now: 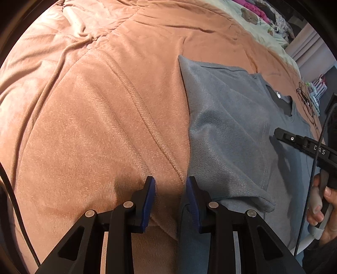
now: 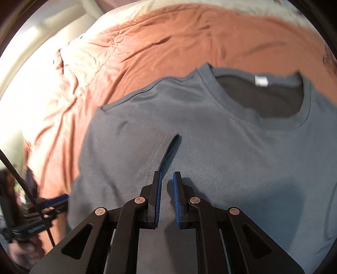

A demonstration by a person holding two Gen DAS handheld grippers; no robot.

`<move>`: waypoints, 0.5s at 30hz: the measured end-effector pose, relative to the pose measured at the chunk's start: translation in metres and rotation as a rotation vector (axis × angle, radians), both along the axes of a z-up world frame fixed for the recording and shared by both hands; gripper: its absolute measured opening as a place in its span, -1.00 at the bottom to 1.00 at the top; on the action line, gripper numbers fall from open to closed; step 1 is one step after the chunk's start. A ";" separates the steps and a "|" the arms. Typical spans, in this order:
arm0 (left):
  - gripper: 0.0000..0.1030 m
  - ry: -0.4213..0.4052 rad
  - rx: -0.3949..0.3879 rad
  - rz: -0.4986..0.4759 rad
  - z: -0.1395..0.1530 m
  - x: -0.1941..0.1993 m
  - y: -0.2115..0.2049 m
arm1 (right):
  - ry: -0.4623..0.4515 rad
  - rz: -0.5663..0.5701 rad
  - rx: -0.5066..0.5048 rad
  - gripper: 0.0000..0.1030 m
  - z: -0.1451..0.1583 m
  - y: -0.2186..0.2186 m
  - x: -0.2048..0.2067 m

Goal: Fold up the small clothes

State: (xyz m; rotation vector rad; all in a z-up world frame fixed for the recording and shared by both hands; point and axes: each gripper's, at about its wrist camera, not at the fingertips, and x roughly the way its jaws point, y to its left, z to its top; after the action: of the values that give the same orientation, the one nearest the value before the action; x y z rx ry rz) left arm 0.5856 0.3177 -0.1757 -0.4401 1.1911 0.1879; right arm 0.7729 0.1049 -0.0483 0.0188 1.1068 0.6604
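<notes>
A soft grey-blue knit T-shirt [image 2: 221, 147] lies flat on the plush, ribbed, rust-orange blanket [image 1: 94, 126] of the bed, its rounded neckline and white label at the far end, its long axis running away from the right wrist camera; one sleeve is folded inward. The left gripper [image 1: 170, 183] stands apart at the shirt's edge, holding nothing; the right gripper [image 2: 167, 179] is narrowly apart over the chest, nothing clamped.

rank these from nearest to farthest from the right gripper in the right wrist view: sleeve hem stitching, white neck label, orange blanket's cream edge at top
From the right gripper:
1. Sleeve hem stitching, just ahead, slightly left, on the grey t-shirt.
2. White neck label, further ahead to the right, inside the collar.
3. Cream edge beyond the orange blanket, at the top.
</notes>
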 end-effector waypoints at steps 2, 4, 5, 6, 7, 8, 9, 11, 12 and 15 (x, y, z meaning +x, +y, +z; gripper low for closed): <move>-0.34 0.000 -0.006 0.001 0.000 -0.002 0.002 | 0.020 0.004 0.039 -0.83 -0.002 -0.004 0.004; -0.34 -0.002 -0.010 0.002 0.000 -0.004 0.004 | 0.037 -0.001 0.069 -0.80 -0.005 -0.003 0.010; -0.34 -0.004 -0.012 0.001 0.000 -0.005 0.005 | 0.049 -0.007 0.088 -0.79 -0.008 -0.003 0.014; -0.34 -0.007 -0.013 0.000 0.000 -0.005 0.005 | 0.059 -0.010 0.103 -0.78 -0.008 -0.008 0.020; -0.34 -0.014 -0.012 0.000 0.001 -0.005 0.006 | 0.069 -0.013 0.113 -0.75 -0.011 -0.007 0.024; -0.35 -0.029 -0.008 0.003 0.004 -0.005 0.007 | 0.075 -0.018 0.116 -0.67 -0.013 -0.008 0.026; -0.34 -0.047 -0.003 0.004 0.006 -0.005 0.008 | 0.080 -0.026 0.121 -0.56 -0.016 -0.008 0.029; -0.34 -0.070 0.003 -0.002 0.010 -0.003 0.007 | 0.078 -0.039 0.124 -0.40 -0.017 -0.008 0.030; -0.34 -0.073 0.000 -0.006 0.011 -0.001 0.006 | 0.077 -0.042 0.138 -0.33 -0.018 -0.008 0.031; -0.34 -0.055 0.011 -0.026 0.007 0.008 0.002 | 0.065 -0.045 0.133 -0.31 -0.018 -0.006 0.031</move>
State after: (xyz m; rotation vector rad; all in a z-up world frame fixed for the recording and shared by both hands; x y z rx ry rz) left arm 0.5934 0.3196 -0.1687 -0.4172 1.1409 0.1588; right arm 0.8043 0.0992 -0.0662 0.1795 1.1200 0.6960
